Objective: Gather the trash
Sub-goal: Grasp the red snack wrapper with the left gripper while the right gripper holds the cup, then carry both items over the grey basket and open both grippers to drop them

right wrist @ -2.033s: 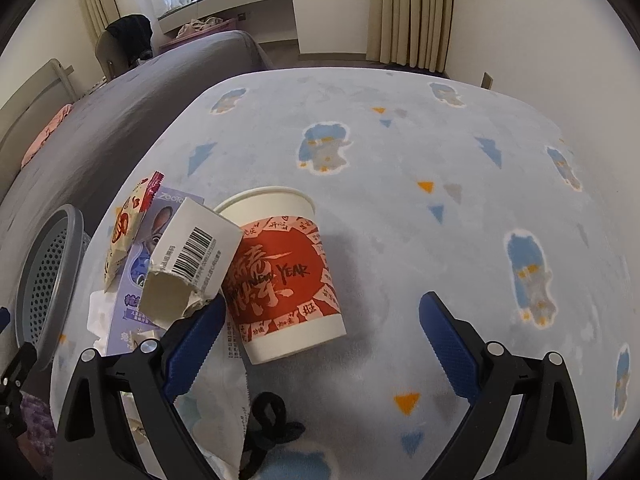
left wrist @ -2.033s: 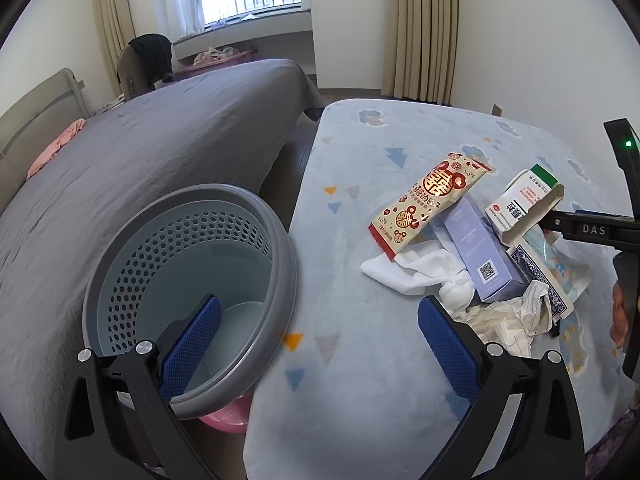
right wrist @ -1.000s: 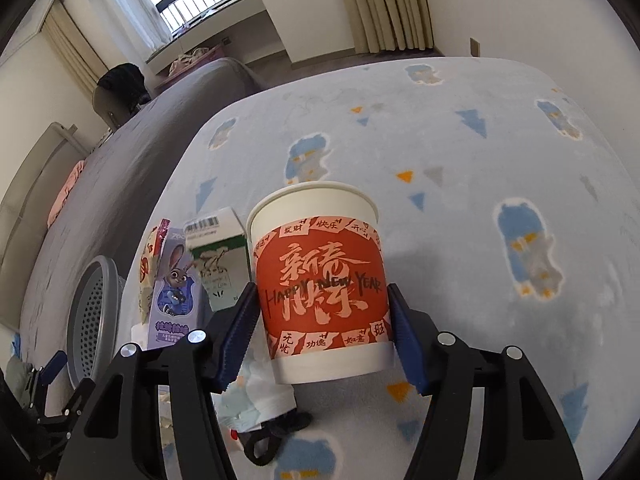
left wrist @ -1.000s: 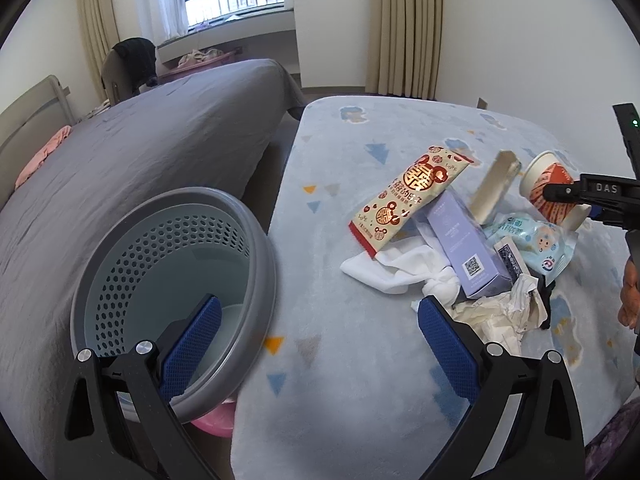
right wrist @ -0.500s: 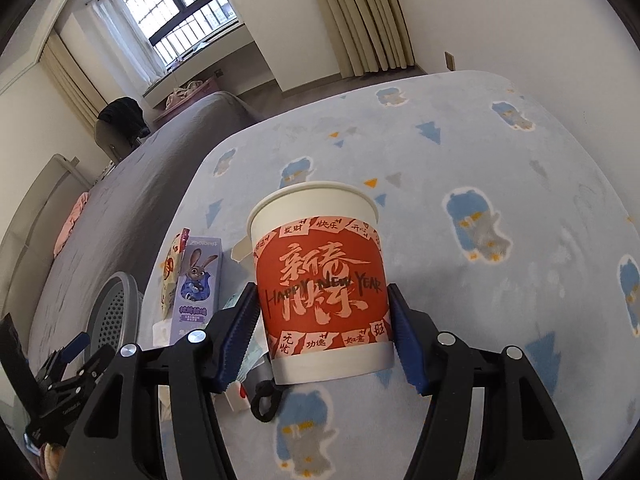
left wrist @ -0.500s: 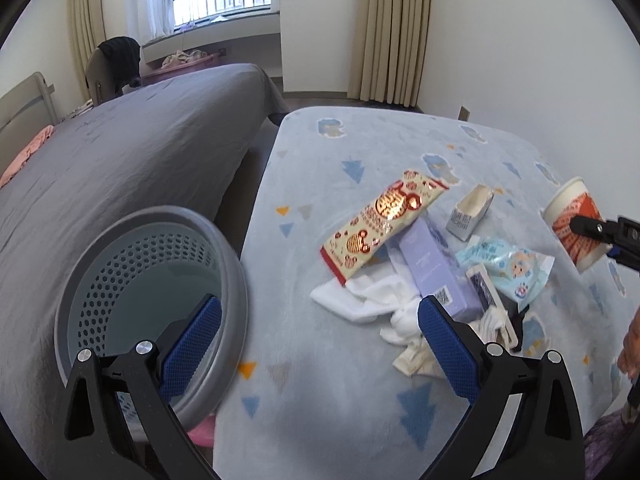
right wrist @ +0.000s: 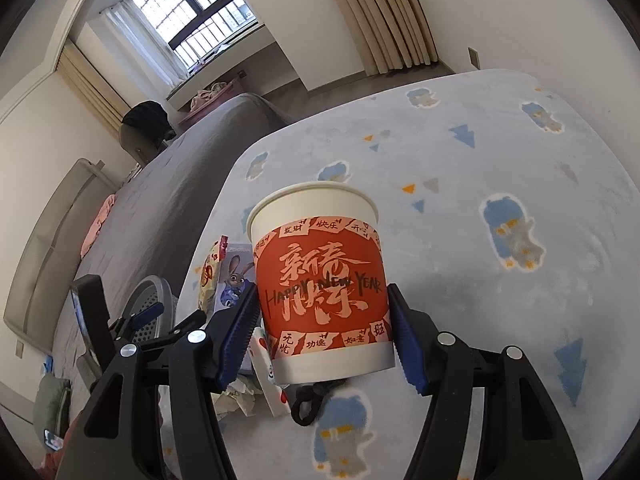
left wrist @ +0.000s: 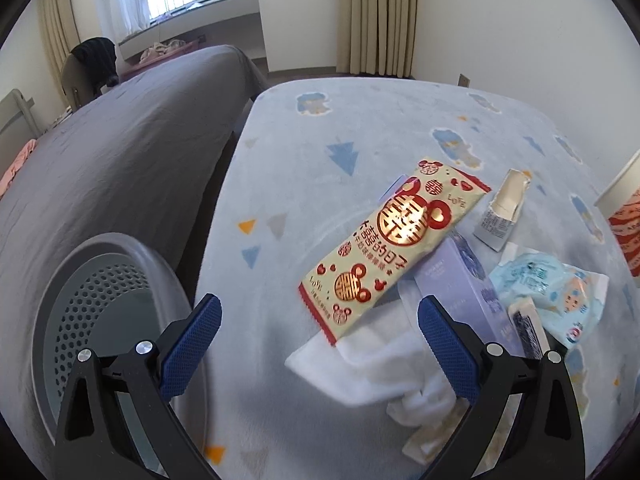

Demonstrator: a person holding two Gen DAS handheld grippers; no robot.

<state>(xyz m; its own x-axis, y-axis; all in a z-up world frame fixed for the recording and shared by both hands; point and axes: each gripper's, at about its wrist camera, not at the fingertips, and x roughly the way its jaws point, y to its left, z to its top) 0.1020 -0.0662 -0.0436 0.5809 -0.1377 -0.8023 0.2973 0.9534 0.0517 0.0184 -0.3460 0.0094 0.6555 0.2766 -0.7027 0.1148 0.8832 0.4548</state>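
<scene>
Cup [right wrist: 320, 300] is now lifted clear of the blanket, pinched by your right gripper [right wrist: 324, 336]; carry it toward the bin [left wrist: 104, 320] at eight o'clock. Left gripper [left wrist: 320, 336], spread empty, has closed in on the wrapper [left wrist: 392, 248].

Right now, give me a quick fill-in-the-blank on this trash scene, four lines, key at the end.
1. The right gripper is shut on a paper ____ with a red band.
2. The left gripper holds ____.
3. The red-and-cream snack wrapper lies partly on a ____ box.
4. The grey perforated ____ stands beside the patterned blanket.

Missing words: cup; nothing; purple; basket
</scene>
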